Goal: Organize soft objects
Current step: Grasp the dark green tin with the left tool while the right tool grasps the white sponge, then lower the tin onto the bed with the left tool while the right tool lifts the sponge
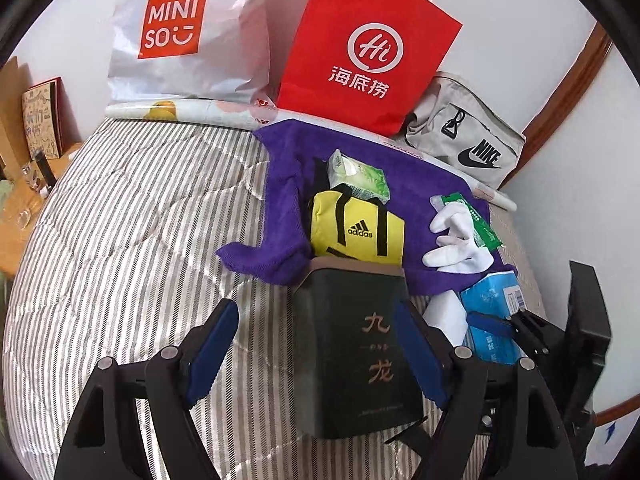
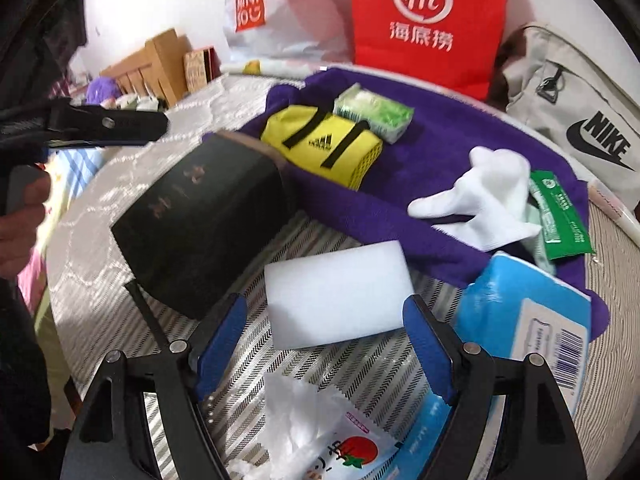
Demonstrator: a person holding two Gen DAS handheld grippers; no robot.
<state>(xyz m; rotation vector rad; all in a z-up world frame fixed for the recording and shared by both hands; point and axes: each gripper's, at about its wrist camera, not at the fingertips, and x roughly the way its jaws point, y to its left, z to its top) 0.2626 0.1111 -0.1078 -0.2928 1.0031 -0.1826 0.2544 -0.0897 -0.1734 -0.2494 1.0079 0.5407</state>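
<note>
A purple towel [image 1: 288, 184] lies on the striped bed and carries a yellow adidas pouch [image 1: 356, 228], a green tissue pack [image 1: 358, 178], a white glove [image 1: 456, 240] and a green sachet [image 1: 478, 220]. My left gripper [image 1: 316, 328] is open; a dark box [image 1: 356, 352] lies by its right finger. My right gripper [image 2: 324, 320] is open around a white sponge [image 2: 340, 296]. The same towel [image 2: 440, 136], pouch [image 2: 324, 144], glove [image 2: 484, 196] and dark box [image 2: 200, 220] show in the right wrist view. A blue tissue pack [image 2: 524, 320] lies at the right.
A red paper bag [image 1: 364, 48], a white Miniso bag [image 1: 184, 32] and a grey Nike bag [image 1: 464, 140] stand against the wall behind the towel. A torn snack wrapper [image 2: 320, 432] lies under my right gripper. A wooden bedside table [image 1: 24, 200] stands at the left.
</note>
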